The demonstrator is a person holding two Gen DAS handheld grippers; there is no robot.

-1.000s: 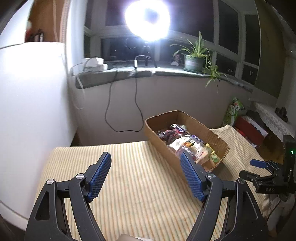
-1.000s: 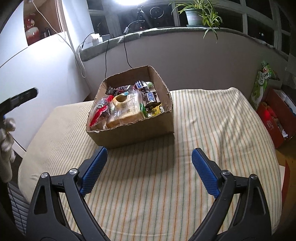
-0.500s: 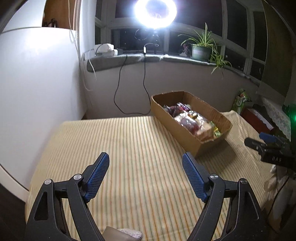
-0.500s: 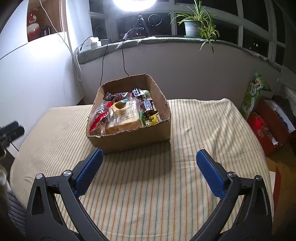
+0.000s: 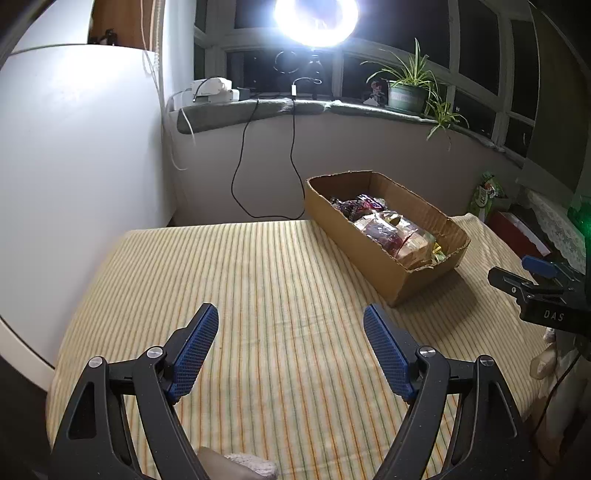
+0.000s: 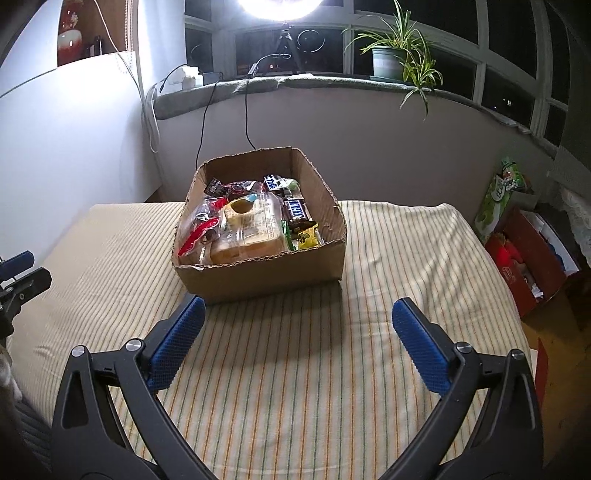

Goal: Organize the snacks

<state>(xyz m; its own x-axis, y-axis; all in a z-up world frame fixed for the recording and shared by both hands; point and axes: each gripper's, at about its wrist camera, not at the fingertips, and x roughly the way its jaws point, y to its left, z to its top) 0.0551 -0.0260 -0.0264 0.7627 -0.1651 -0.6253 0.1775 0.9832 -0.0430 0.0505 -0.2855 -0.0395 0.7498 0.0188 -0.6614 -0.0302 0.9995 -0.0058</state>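
Note:
A brown cardboard box (image 6: pixel 266 271) stands on the striped cloth, filled with snacks: a bagged bread loaf (image 6: pixel 247 232), a red-trimmed clear bag (image 6: pixel 201 230), chocolate bars (image 6: pixel 297 210). In the left wrist view the box (image 5: pixel 354 240) sits at the right middle. My left gripper (image 5: pixel 291 347) is open and empty, over bare cloth, left of and nearer than the box. My right gripper (image 6: pixel 297 338) is open and empty, just in front of the box's near wall. The right gripper's tip also shows in the left wrist view (image 5: pixel 532 280).
The striped cloth (image 6: pixel 388 251) covers a table that drops off at right. A red box (image 6: pixel 532 266) and a green bag (image 6: pixel 498 199) sit on the floor there. A white wall (image 5: pixel 74 166) stands at left. A sill with a potted plant (image 6: pixel 391 59) and a bright ring light (image 5: pixel 314 18) lies behind.
Both grippers have pulled back and tilted down a little; the box looks slightly farther and more cloth shows. Both stay open and empty.

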